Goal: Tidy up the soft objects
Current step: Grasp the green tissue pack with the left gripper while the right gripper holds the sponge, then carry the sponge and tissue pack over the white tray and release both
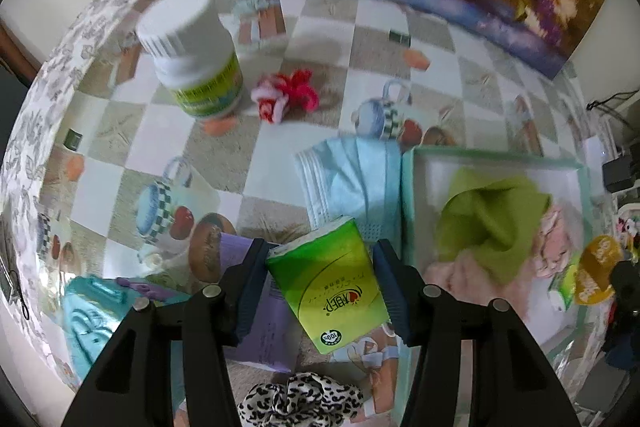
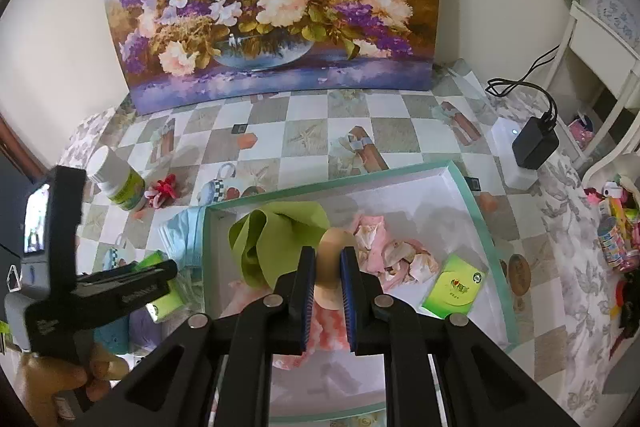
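The left gripper (image 1: 320,287) clamps a green tissue pack (image 1: 332,283) just left of the tray (image 1: 408,195); its slick wrap, held askew, could slip. The tray's near wall may catch it, so it needs lifting clear. Open floor remains inside. The right gripper (image 2: 327,291) is closed on pink cloth (image 2: 326,331).

We are in a home, at a table (image 2: 400,115) covered with a checkered oilcloth printed with teapots and fruit. A large flower painting (image 2: 272,3) leans against the plain wall along its far edge. Beyond the right edge we see a white shelf unit (image 2: 600,43) and a plugged-in charger (image 2: 534,143).
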Motion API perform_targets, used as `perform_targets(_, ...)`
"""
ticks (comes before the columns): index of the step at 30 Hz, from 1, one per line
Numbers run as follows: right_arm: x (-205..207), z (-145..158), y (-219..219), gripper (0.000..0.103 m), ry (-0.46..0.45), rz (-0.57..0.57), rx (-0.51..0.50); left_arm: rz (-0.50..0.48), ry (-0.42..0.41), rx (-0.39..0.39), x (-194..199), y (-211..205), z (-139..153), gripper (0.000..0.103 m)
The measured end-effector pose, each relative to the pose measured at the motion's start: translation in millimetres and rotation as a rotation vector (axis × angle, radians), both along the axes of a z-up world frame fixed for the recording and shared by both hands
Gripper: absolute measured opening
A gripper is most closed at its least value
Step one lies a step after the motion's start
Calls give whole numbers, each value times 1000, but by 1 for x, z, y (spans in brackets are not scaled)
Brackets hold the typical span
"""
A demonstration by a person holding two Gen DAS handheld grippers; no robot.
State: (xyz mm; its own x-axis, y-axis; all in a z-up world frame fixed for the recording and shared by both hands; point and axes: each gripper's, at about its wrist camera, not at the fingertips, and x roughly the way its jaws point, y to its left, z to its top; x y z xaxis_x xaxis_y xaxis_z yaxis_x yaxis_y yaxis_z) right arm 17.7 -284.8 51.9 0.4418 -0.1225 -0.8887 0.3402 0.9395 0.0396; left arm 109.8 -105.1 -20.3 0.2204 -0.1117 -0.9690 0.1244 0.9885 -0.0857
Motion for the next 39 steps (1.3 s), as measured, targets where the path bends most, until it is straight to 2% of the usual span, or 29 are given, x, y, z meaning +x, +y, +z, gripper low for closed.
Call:
perform_targets(4,-5,12,-1,14,-31,-8,-10,8,-57,-40,-3,7,25,55)
perform_targets(9,-12,32,-5,14,-86,-24,-30,8,-172,-63,-13,7,70,55)
perform_targets(13,-20,48,-13,14,-122,-51,-62,-33,-259,-103,-25,-5,103,55)
perform_targets(19,-37,66,-33,14,-161,-120,-97,-106,-328,-127,-46,-25,129,56)
perform_targets(23,-51,72,-52,14,-155,-182,-150,-175,-328,-129,-60,-47,129,56)
perform_targets(28,-68,65,-81,14,-116,-293,-179,-281,-292,-104,-80,-84,111,56)
perform_targets(35,-82,33,-115,14,-34,-387,-119,-402,-217,-73,-102,-125,76,56)
perform_targets(39,-80,7,-123,14,33,-396,-77,-424,-152,-37,-105,-135,52,56)
